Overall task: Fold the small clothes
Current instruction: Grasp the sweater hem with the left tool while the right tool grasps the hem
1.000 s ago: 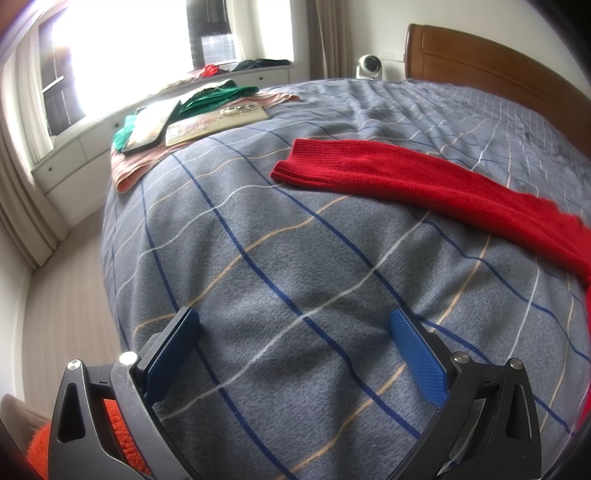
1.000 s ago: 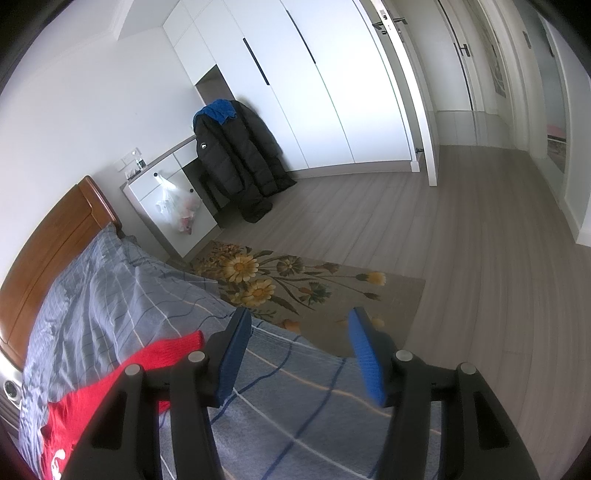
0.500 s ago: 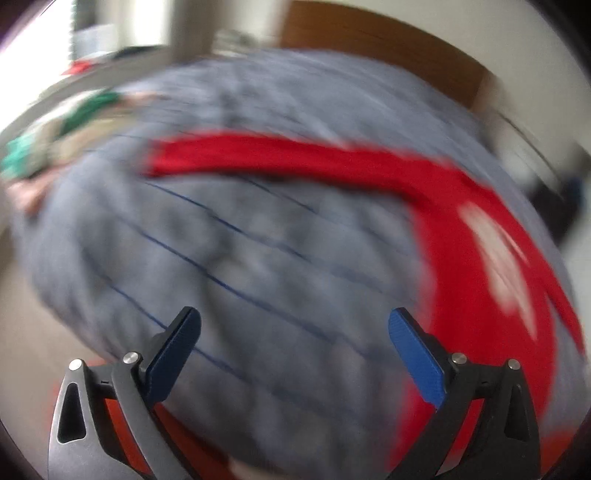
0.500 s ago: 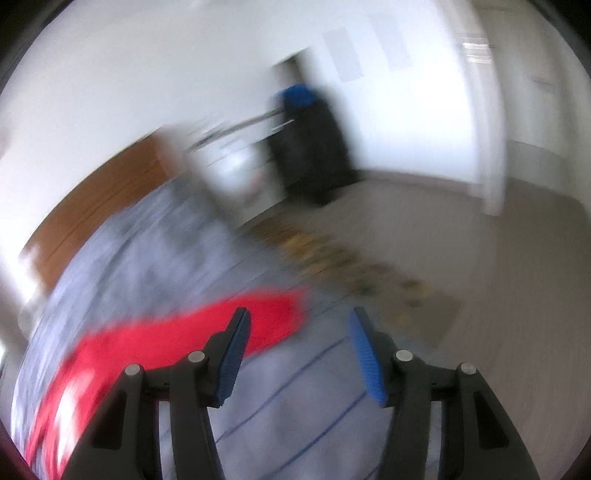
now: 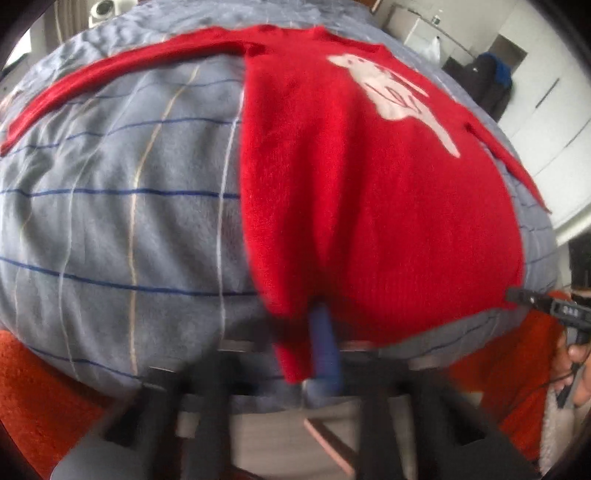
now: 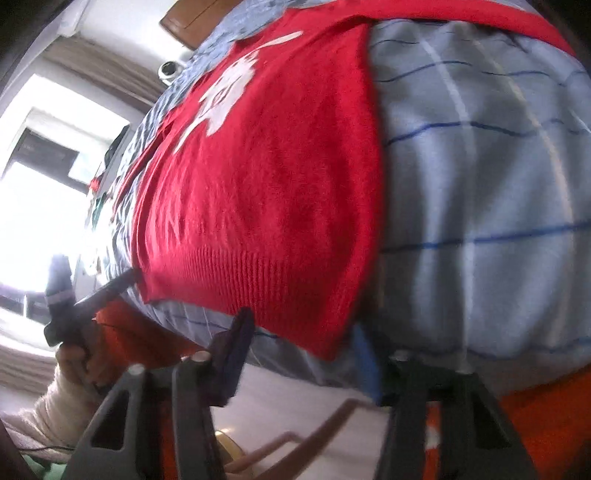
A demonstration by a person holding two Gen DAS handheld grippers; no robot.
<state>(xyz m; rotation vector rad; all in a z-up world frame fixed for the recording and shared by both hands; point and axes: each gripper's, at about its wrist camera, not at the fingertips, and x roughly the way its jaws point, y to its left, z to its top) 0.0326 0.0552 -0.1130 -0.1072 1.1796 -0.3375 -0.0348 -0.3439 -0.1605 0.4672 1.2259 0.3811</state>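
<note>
A small red sweater [image 5: 369,206] with a white animal print lies flat on the grey checked bedspread [image 5: 110,221], sleeves spread to both sides. My left gripper [image 5: 314,350] is shut on the sweater's bottom left hem corner. In the right wrist view the sweater [image 6: 258,192] fills the middle. My right gripper [image 6: 303,354] is open, its blue pads either side of the bottom right hem corner, which hangs between them. The left gripper [image 6: 107,291] shows at the other hem corner.
The bedspread [image 6: 480,184] hangs over the near bed edge. An orange garment [image 5: 44,387] lies below the edge. A wooden headboard [image 6: 192,18], a window [image 6: 48,177] and a dark coat [image 5: 487,85] by white wardrobes stand around the room.
Both grippers swung round from the bed's sides to the sweater's bottom hem. The left gripper closed on the left hem corner. The right gripper came up to the right corner, still open.
</note>
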